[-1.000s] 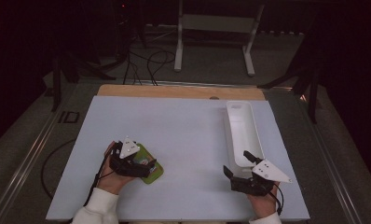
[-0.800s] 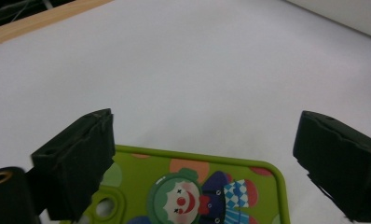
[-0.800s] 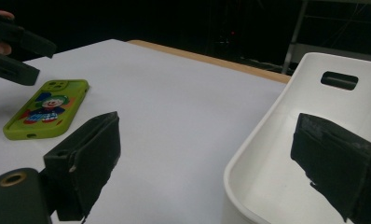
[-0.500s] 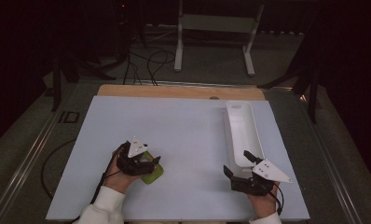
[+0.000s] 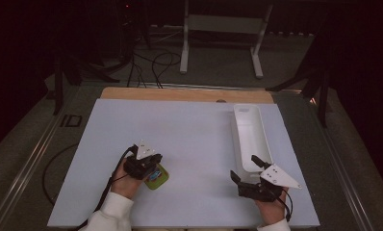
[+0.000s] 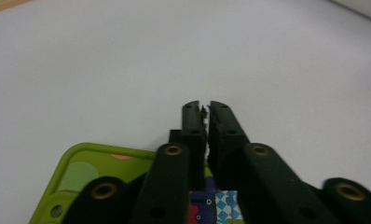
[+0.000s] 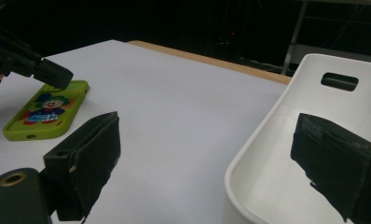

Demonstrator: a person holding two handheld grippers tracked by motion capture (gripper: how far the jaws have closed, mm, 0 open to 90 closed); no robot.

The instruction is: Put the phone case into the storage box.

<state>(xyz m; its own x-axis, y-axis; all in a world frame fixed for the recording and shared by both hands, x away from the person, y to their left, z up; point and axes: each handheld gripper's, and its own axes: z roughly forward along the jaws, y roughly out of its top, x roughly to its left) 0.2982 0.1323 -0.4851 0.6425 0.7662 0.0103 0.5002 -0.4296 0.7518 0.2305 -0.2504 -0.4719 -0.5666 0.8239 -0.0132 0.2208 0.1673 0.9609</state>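
green phone case (image 6: pixel 88 170) under shut left gripper (image 6: pixel 205 112)

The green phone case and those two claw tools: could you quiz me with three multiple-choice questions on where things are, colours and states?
1. The phone case lies: A in the white tray; B on the white table top; C on the floor.
2. Its rim is: A red; B black; C green.
3. The right gripper has its jaws: A wide open; B shut; C gripping the tray.

B: it lies flat on the table top beside the left gripper.
C: the rim is lime green.
A: its jaws stand far apart with nothing between them.
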